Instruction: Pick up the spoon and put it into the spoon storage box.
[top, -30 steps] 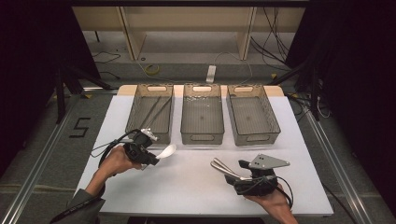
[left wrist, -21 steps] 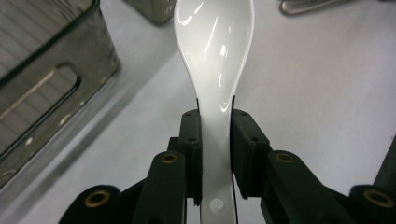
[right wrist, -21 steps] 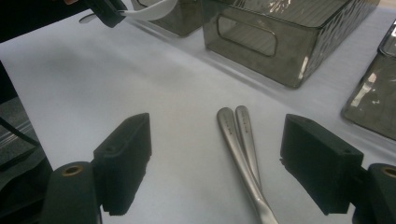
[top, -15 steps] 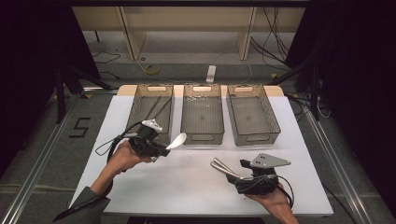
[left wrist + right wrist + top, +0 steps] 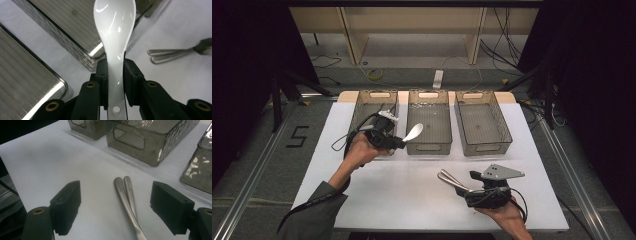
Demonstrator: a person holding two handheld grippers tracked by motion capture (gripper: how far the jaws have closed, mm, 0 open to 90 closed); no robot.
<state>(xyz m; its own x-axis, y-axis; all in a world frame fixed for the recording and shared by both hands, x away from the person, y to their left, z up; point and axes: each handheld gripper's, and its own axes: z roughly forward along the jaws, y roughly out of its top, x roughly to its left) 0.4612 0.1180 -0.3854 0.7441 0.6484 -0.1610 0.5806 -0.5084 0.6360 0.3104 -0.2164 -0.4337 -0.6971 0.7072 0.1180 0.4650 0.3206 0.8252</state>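
Gleaming under the lamps, a white ceramic spoon (image 5: 115, 32) is clamped by its handle between the narrow-set jaws of the left gripper (image 5: 399, 143), its bowl jutting out over the near edge of the middle bin (image 5: 429, 120). Two more smoked-plastic bins flank it, the left bin (image 5: 373, 111) behind the gripper and the right bin (image 5: 482, 121) well apart. On the white table (image 5: 412, 190), two metal utensil handles (image 5: 126, 195), possibly spoons, lie side by side, touching, between the wide-spread, empty jaws of the right gripper (image 5: 462, 187), which rests in the person's right hand (image 5: 504, 217).
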